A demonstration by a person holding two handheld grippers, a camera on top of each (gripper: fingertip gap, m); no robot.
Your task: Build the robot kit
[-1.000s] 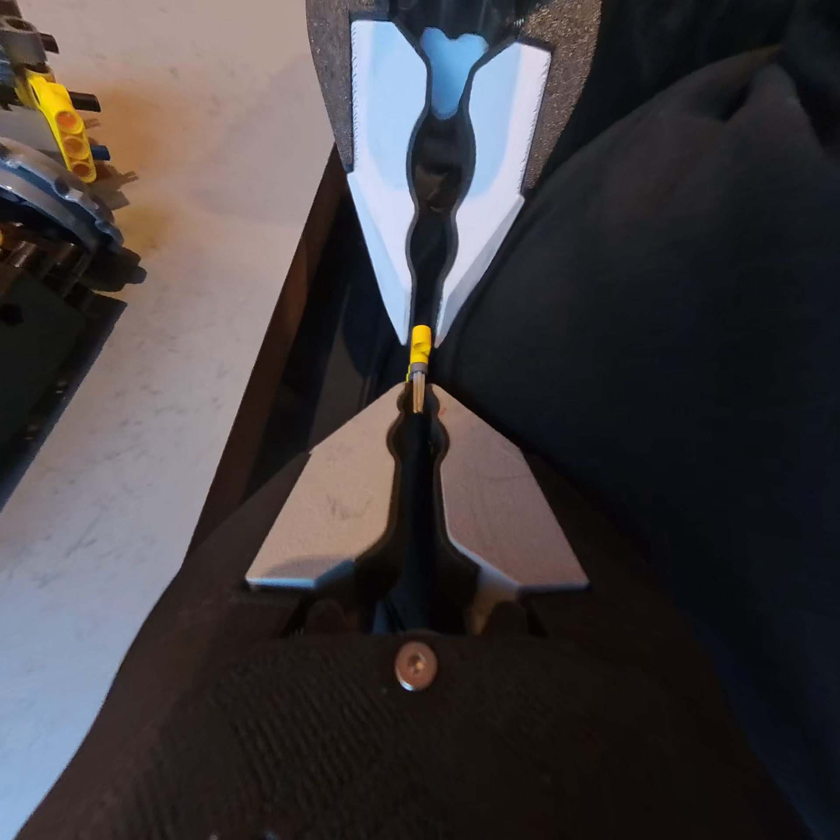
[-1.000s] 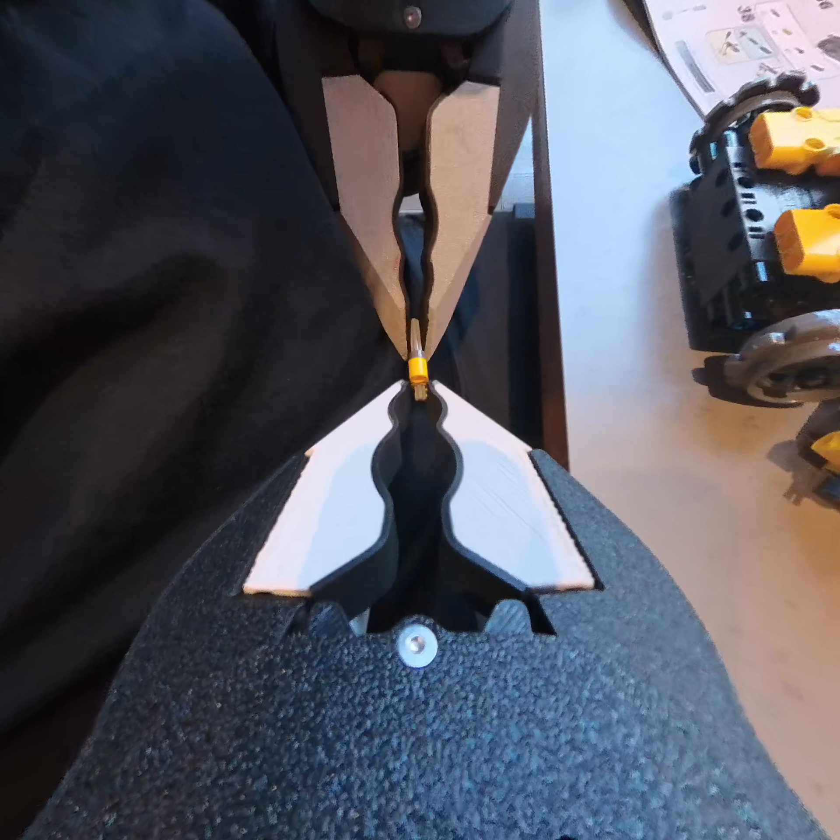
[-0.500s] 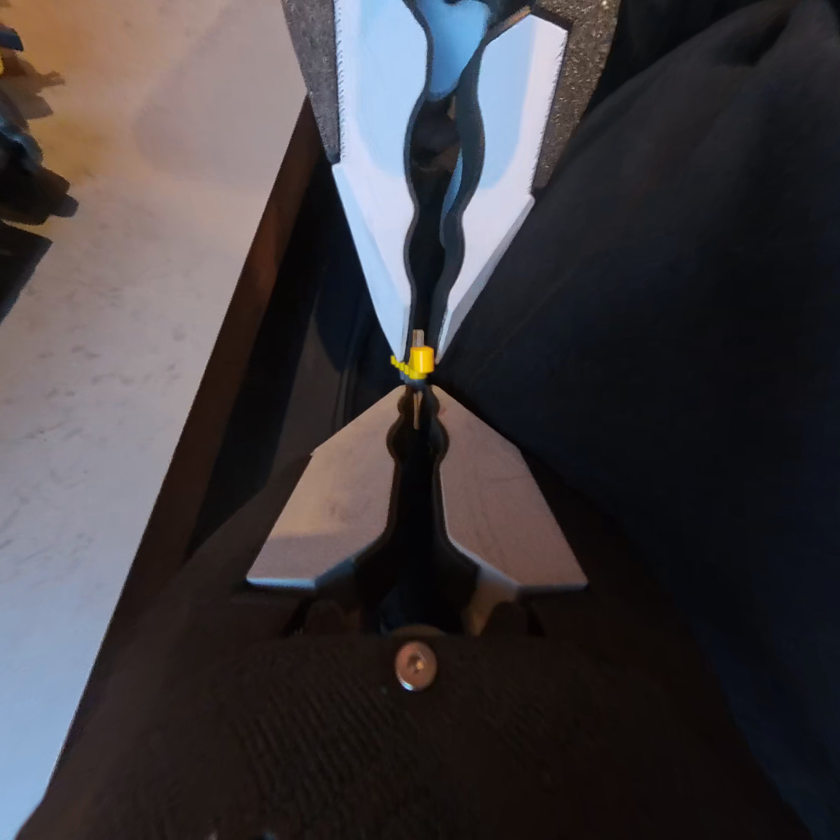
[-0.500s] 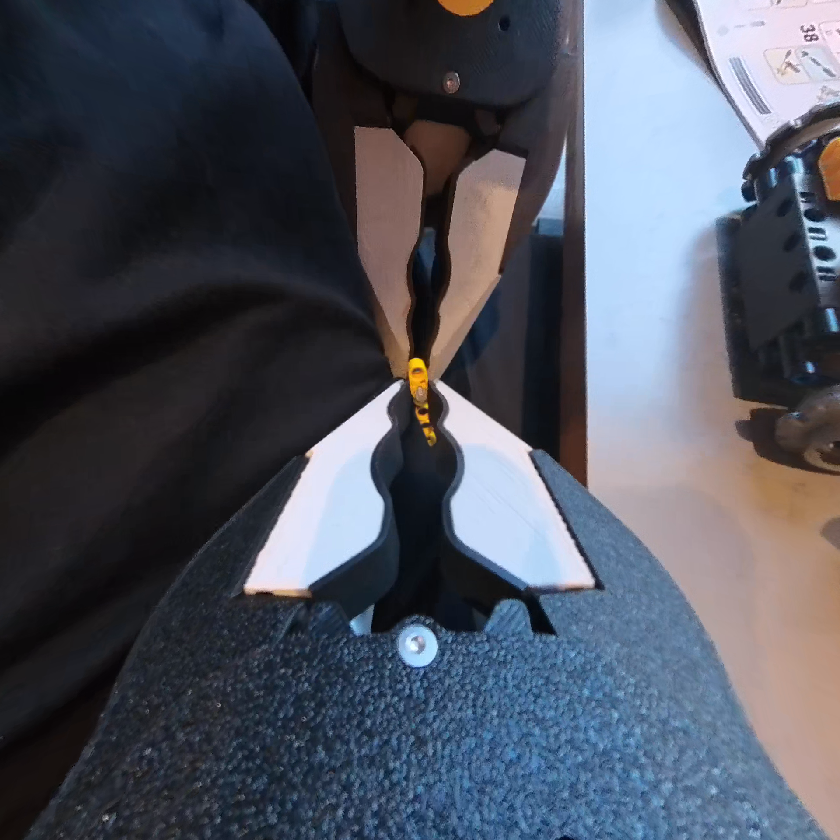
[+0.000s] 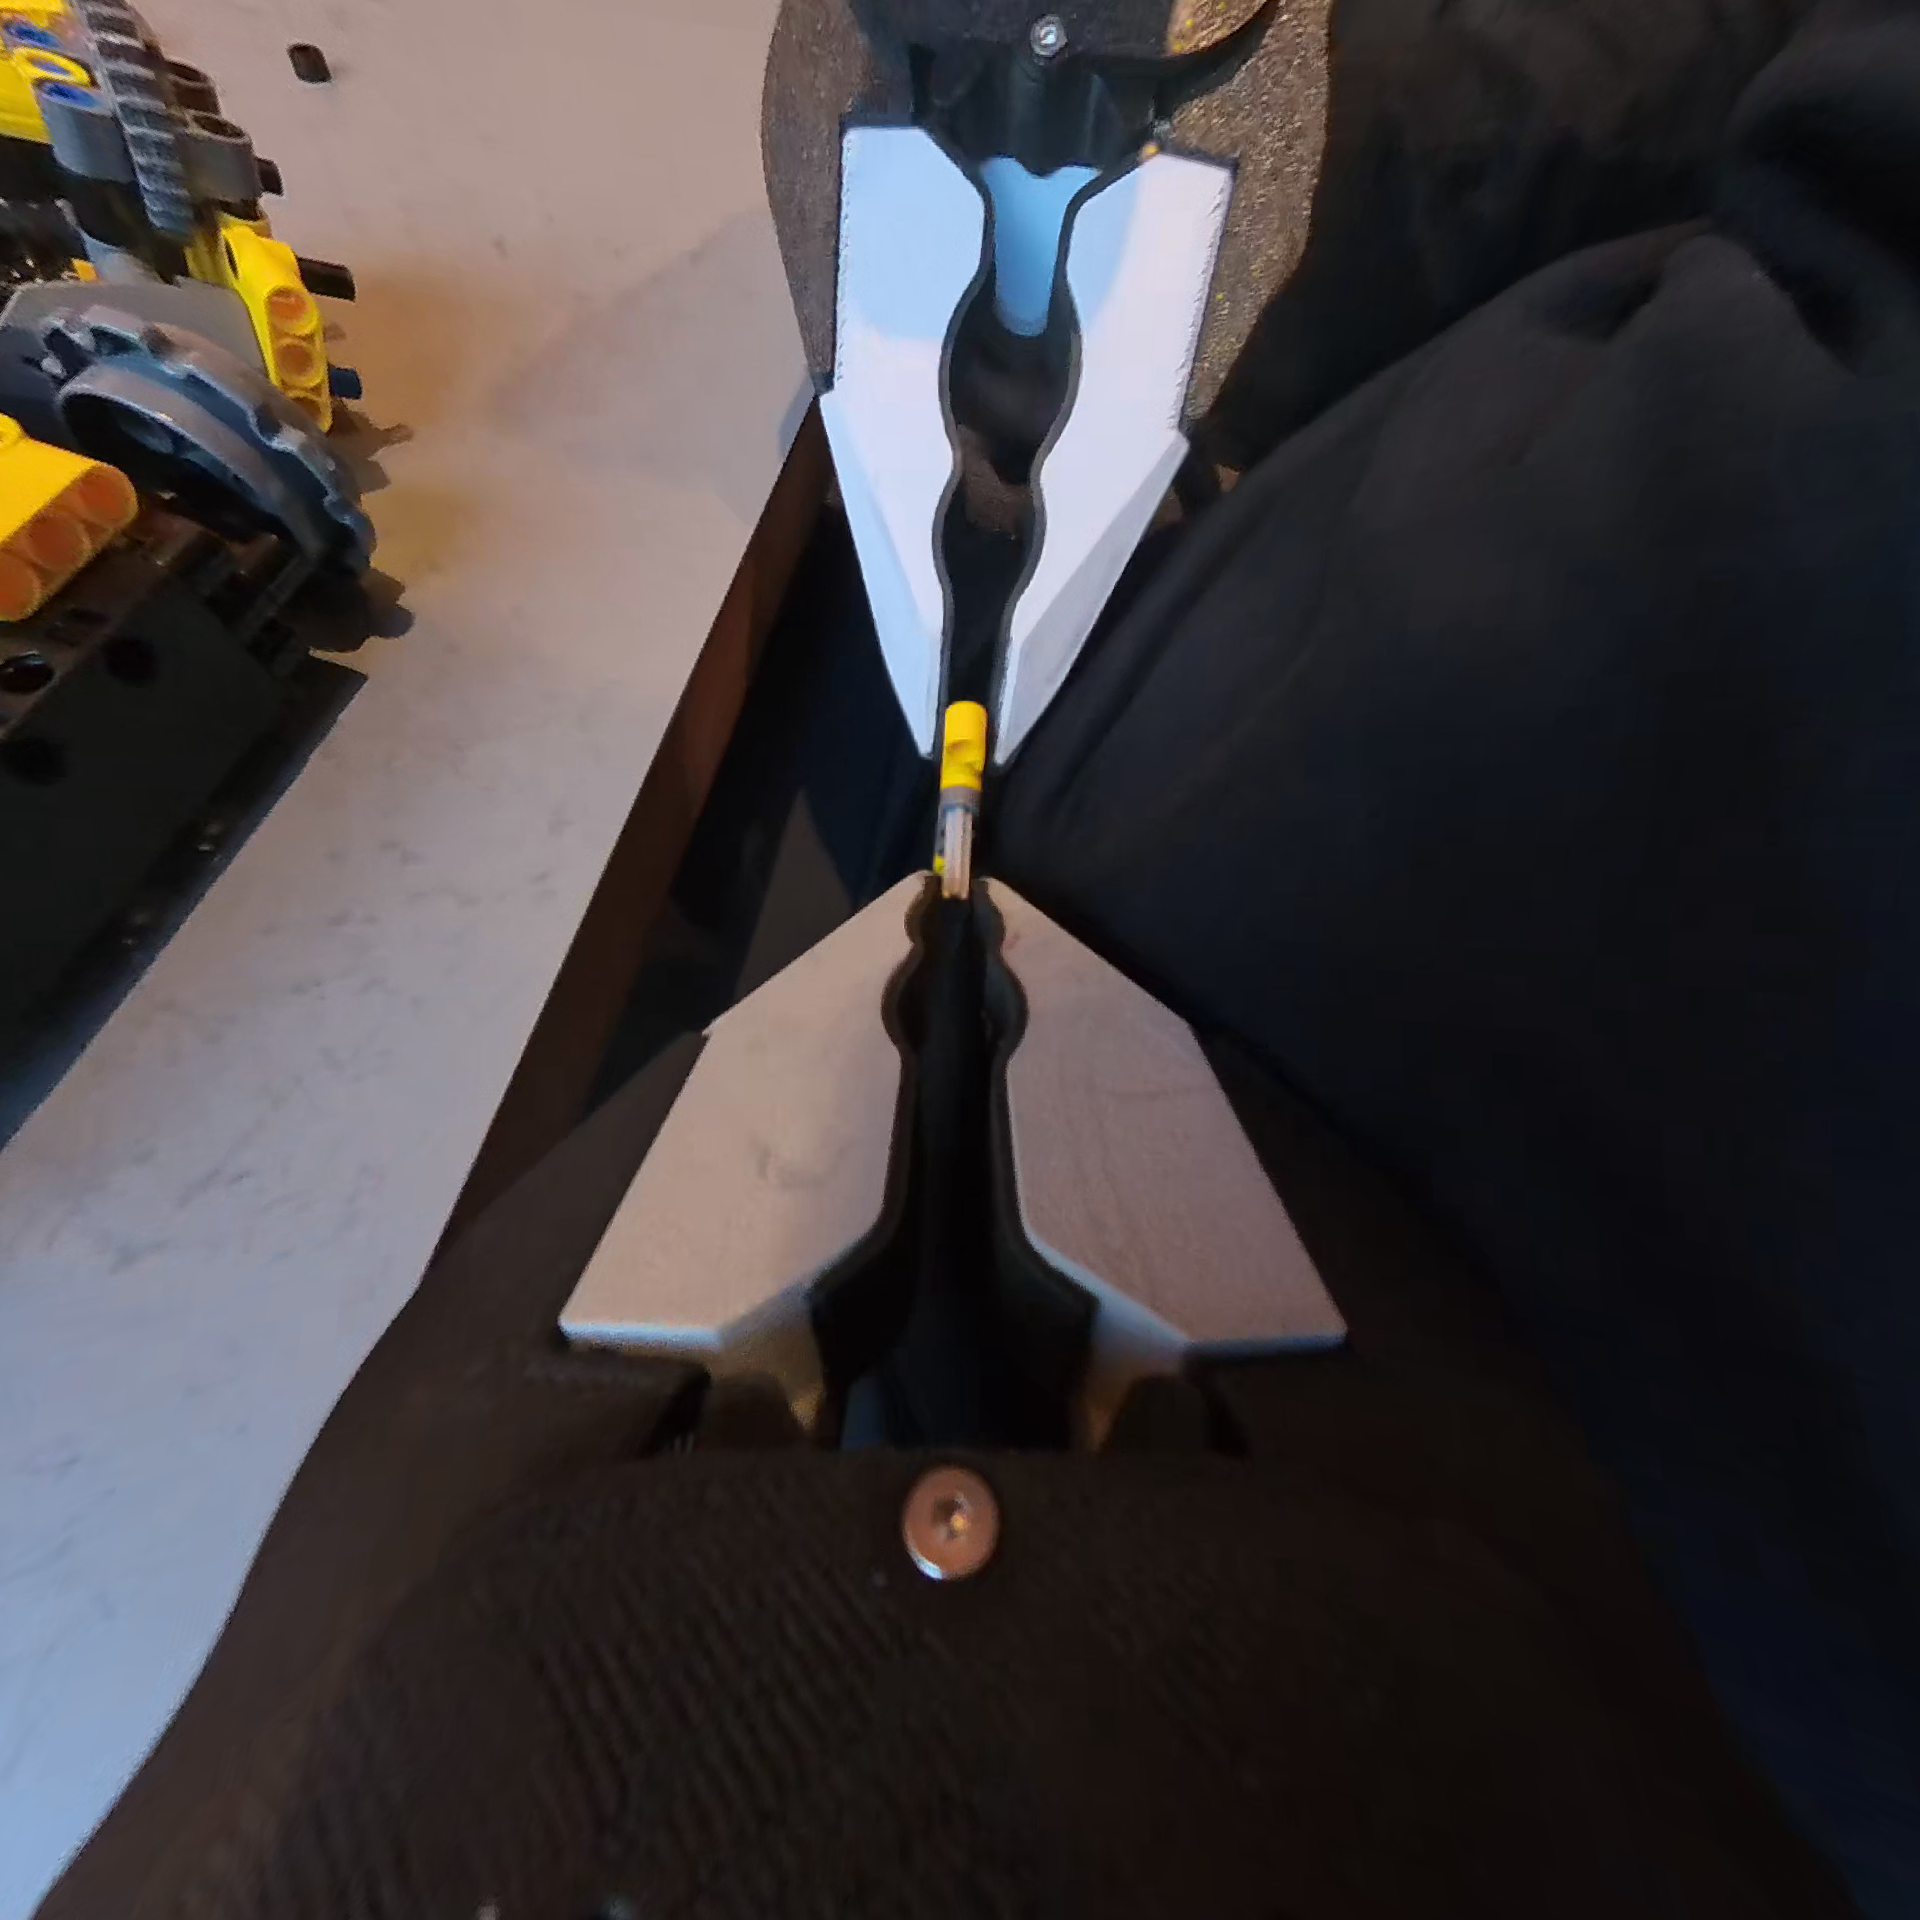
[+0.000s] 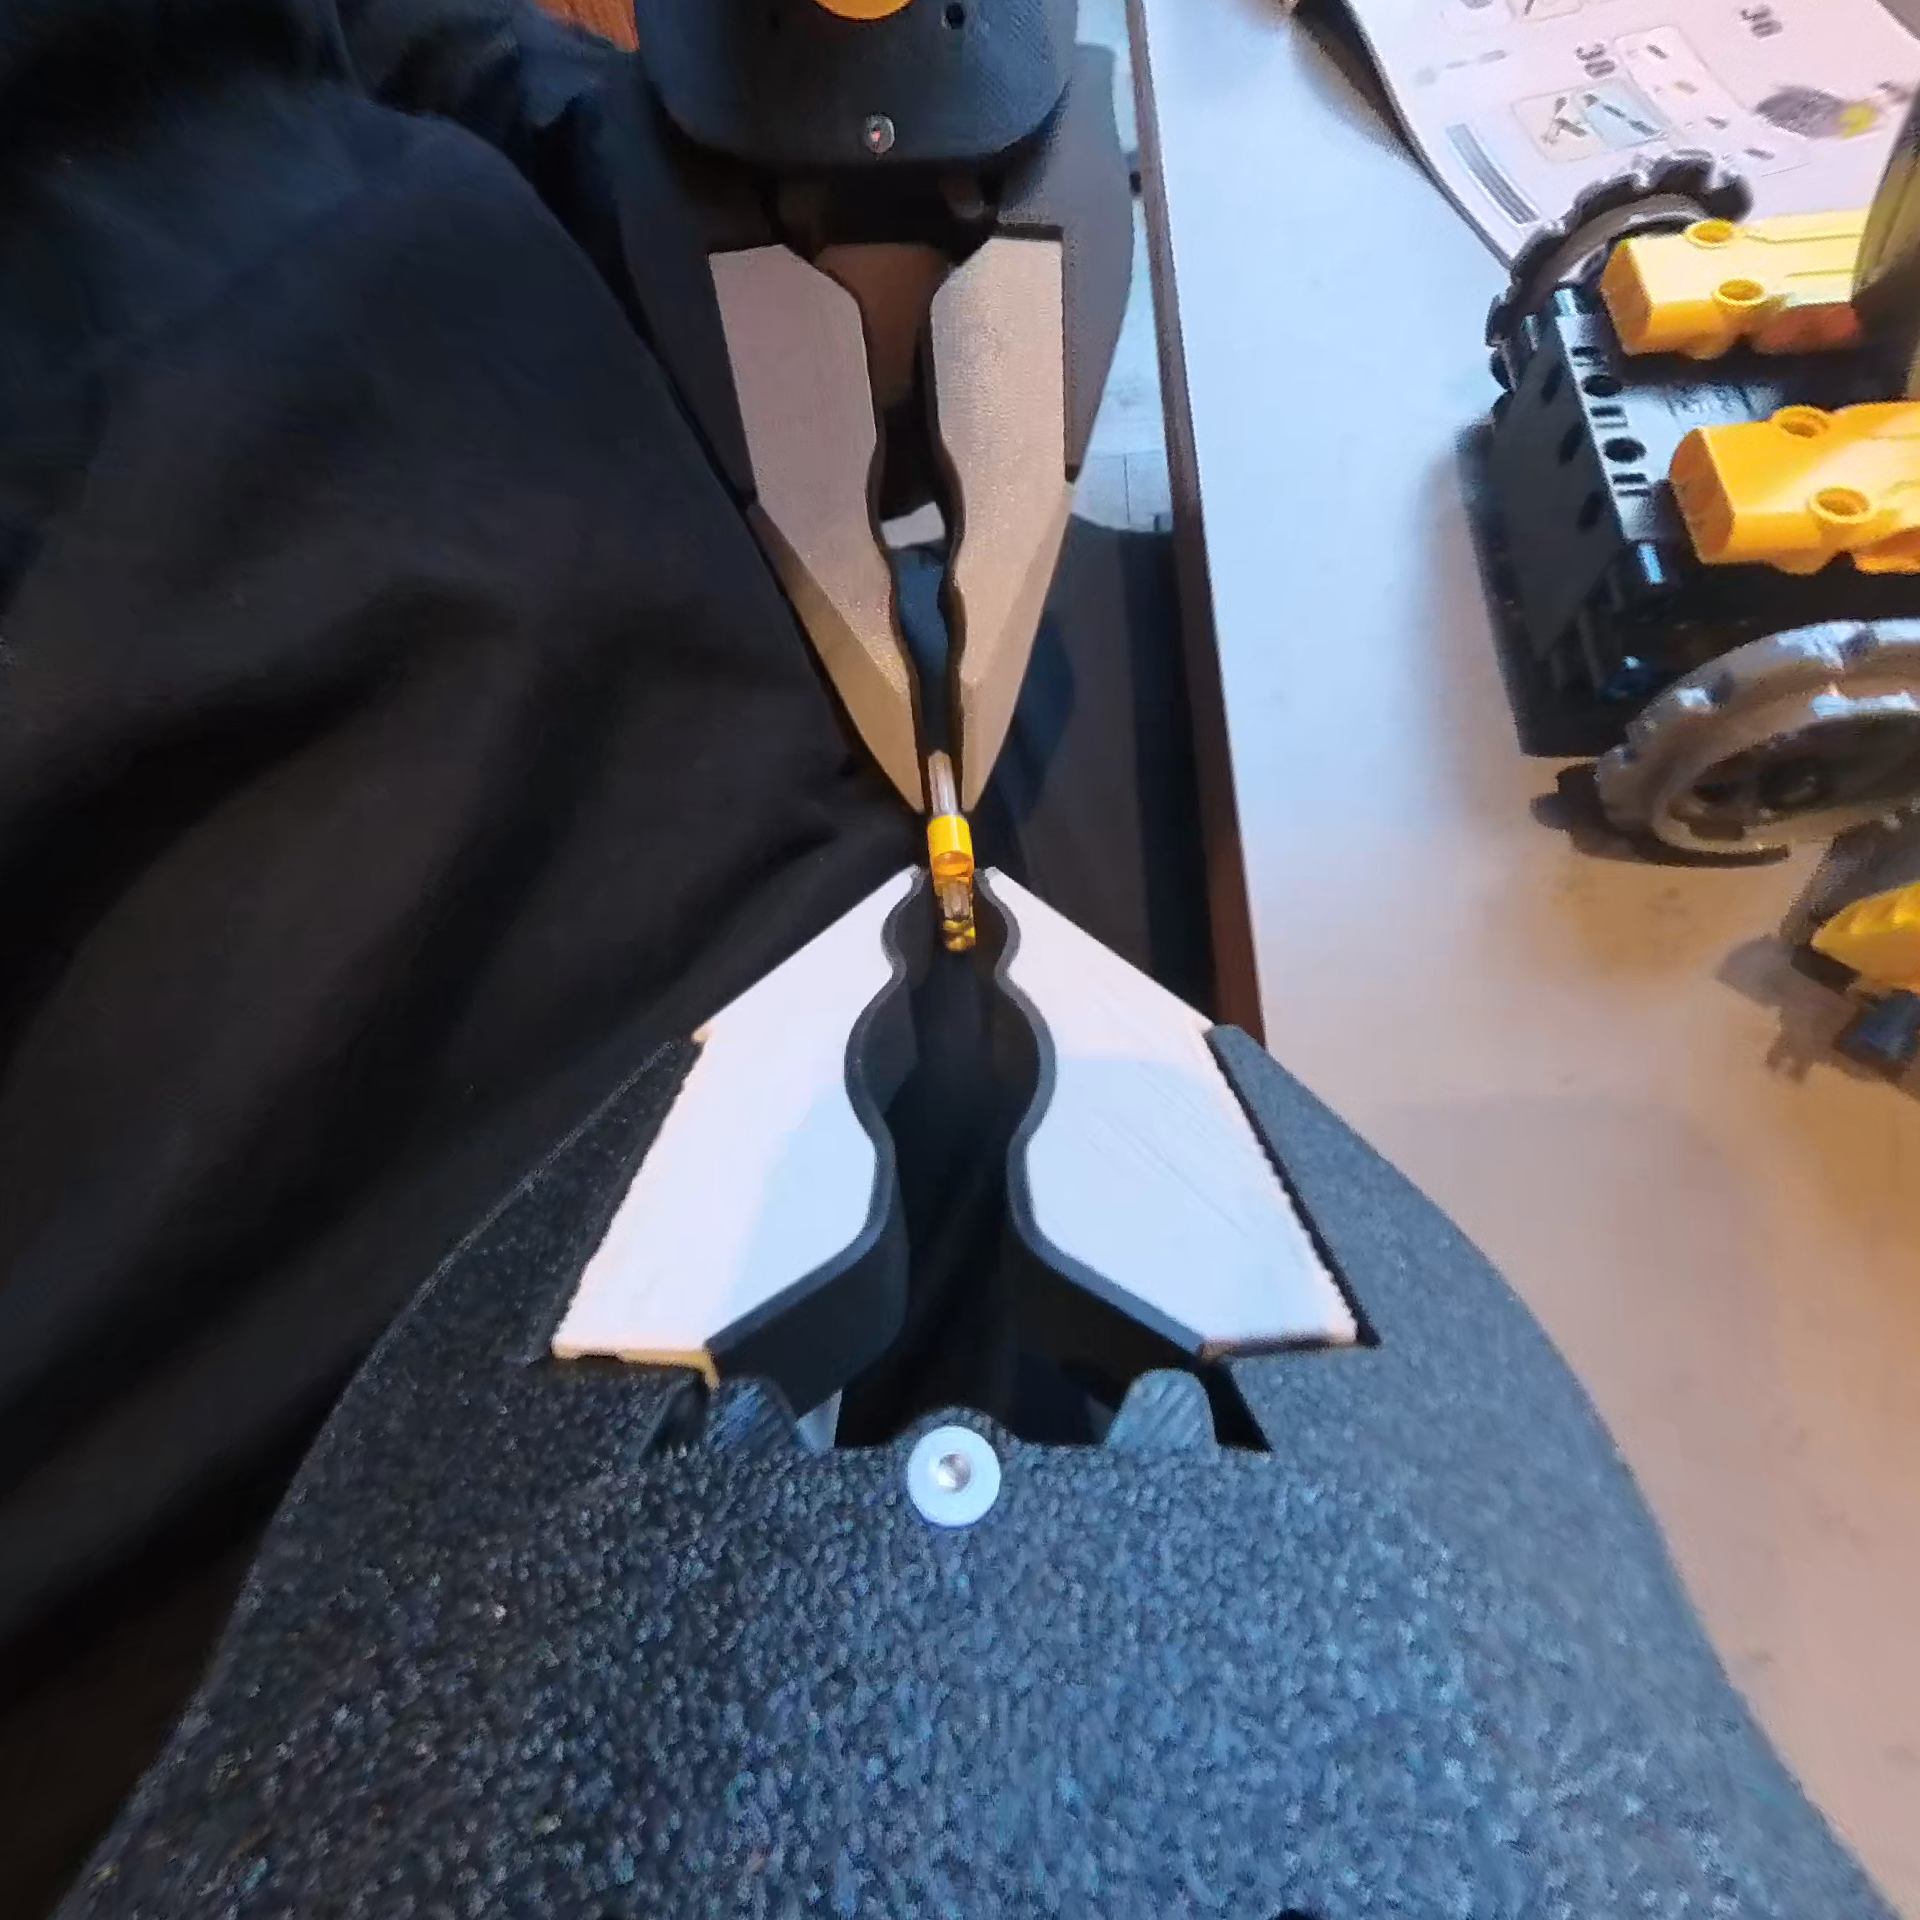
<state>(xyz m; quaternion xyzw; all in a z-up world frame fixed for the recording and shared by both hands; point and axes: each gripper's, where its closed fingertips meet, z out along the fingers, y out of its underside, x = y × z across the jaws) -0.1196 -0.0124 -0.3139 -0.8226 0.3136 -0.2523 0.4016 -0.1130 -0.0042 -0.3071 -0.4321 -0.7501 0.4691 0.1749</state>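
At twelve o'clock of the left gripper (image 5: pixel 954 894), jaws pinch a pale pin (image 5: pixel 954 847); opposite, the right gripper (image 6: pixel 948 883) pinches its yellow sleeve (image 6: pixel 950 844), apparently. Keep both coaxial. Toy vehicle (image 5: pixel 156 436) sits at ten o'clock on the table (image 5: pixel 499 644).

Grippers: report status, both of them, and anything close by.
Left gripper shut on grey pin. Right gripper shut on yellow connector, tip to tip, off the table edge. Dark fabric alongside; toy vehicle apart.
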